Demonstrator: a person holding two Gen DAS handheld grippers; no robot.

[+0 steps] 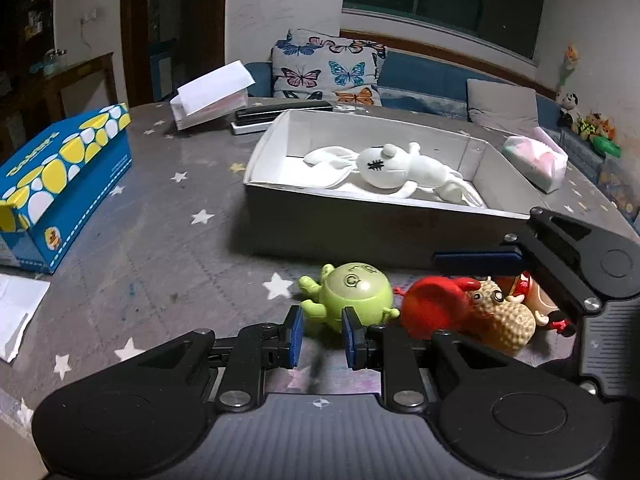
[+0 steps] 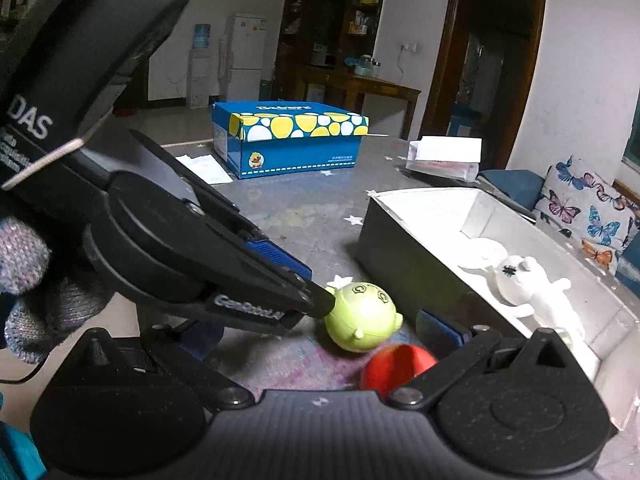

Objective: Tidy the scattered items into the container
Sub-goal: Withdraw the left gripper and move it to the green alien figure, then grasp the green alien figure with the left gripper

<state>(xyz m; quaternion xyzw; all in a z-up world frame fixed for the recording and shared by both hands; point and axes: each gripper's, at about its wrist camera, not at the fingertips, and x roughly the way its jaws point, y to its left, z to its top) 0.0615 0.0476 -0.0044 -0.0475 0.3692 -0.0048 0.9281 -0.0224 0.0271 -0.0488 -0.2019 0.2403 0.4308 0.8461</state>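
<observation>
A grey open box (image 1: 352,220) holds a white plush animal (image 1: 394,166); both show in the right wrist view, box (image 2: 404,256), plush (image 2: 528,288). In front of the box lie a green round toy (image 1: 356,294), a red and tan plush toy (image 1: 472,316) and a small red figure (image 1: 536,300). My left gripper (image 1: 322,340) is open, its pads just short of the green toy (image 2: 362,316). My right gripper (image 2: 320,330) is open, over the red toy (image 2: 396,364); it shows at the right of the left wrist view (image 1: 520,260).
A blue and yellow box (image 1: 60,184) stands at the left of the grey star-patterned table (image 1: 160,240). A white tissue box (image 1: 212,96) and a black case (image 1: 280,114) lie behind the grey box. A pink and white pack (image 1: 536,160) lies to its right.
</observation>
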